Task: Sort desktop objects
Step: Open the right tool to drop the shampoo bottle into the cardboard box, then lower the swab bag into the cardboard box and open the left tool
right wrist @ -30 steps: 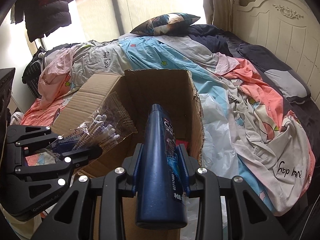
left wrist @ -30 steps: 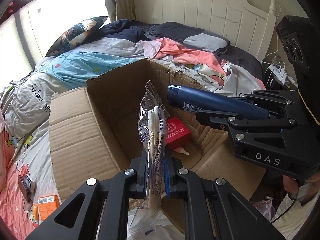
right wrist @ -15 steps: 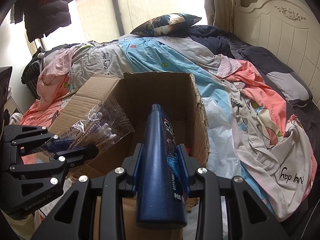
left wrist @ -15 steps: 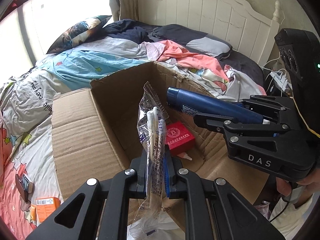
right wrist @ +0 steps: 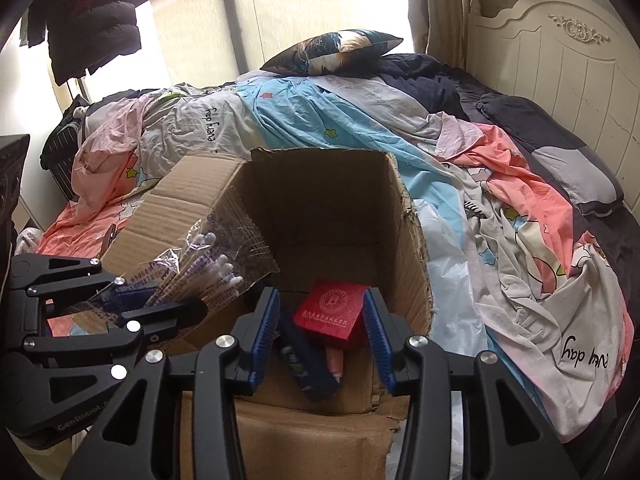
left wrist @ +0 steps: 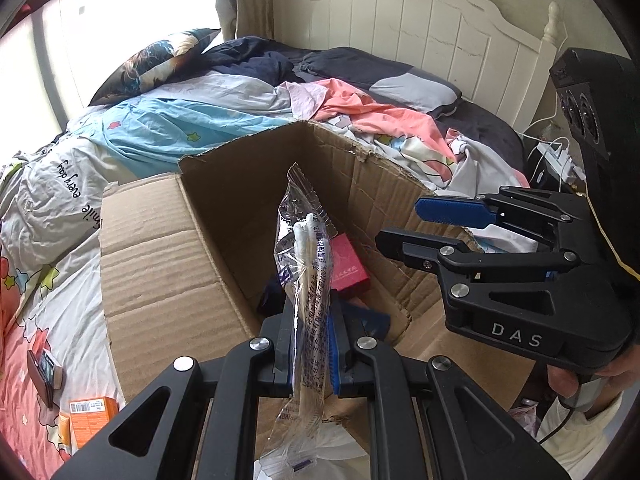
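An open cardboard box stands on the bed. Inside lie a red box and a dark blue bottle, which shows only in part in the left wrist view. My left gripper is shut on a clear plastic bag of white sticks, held upright at the box's near edge. My right gripper stands open above the box with nothing between its blue pads.
Rumpled bedding and a dark patterned pillow cover the bed behind the box. An orange packet and a small dark object lie on the sheet to the left. A white headboard and a black speaker stand at the right.
My right gripper has opened and let go of the blue bottle, which now lies in the box beside the red box. My left gripper still holds the bag.
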`<state>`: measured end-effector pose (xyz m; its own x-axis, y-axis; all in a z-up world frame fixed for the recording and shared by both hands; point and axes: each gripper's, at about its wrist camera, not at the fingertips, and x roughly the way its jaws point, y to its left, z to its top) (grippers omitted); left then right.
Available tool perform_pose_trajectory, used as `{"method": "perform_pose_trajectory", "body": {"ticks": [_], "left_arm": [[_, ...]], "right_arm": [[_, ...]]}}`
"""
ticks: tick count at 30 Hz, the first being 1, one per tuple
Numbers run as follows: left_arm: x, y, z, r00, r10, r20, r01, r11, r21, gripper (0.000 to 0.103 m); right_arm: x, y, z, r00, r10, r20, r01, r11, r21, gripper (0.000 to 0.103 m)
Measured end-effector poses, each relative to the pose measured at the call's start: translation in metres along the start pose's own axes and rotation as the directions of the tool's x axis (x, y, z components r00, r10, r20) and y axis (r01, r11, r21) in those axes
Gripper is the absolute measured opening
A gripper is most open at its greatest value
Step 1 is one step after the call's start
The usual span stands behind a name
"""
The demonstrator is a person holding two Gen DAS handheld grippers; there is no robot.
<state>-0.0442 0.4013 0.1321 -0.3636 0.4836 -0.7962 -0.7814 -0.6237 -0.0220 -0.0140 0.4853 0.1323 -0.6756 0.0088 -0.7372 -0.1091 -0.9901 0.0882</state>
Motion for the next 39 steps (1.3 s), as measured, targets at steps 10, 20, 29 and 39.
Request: {"method": "perform_pose_trajectory", "body": {"ticks": [10, 20, 29, 39], "left_arm": [[0.003, -0.002, 0.001, 1.0, -0.001, -0.002, 0.001, 1.0, 0.0, 0.012], [0.009, -0.003, 0.002, 1.0, -0.006, -0.015, 0.006, 1.0, -0.003, 0.012], [0.007, -0.006, 0.005, 1.0, -0.009, -0.006, 0.009, 1.0, -0.006, 0.012], [0.002, -0.01, 0.005, 1.0, -0.004, 0.013, 0.004, 1.0, -0.002, 0.034]], "right_arm": [[0.002, 0.003, -0.006, 0.999, -0.026, -0.022, 0.026, 0.999, -0.028, 0.058], [0.005, -0.002, -0.011, 0.999, -0.029, -0.025, 0.029, 0.999, -0.02, 0.058], [0.001, -0.002, -0.014, 1.0, -0.025, -0.016, 0.025, 1.0, -0.017, 0.058], [-0.001, -0.008, -0.018, 0.999, -0.037, -0.015, 0.037, 0.999, -0.004, 0.058]]}}
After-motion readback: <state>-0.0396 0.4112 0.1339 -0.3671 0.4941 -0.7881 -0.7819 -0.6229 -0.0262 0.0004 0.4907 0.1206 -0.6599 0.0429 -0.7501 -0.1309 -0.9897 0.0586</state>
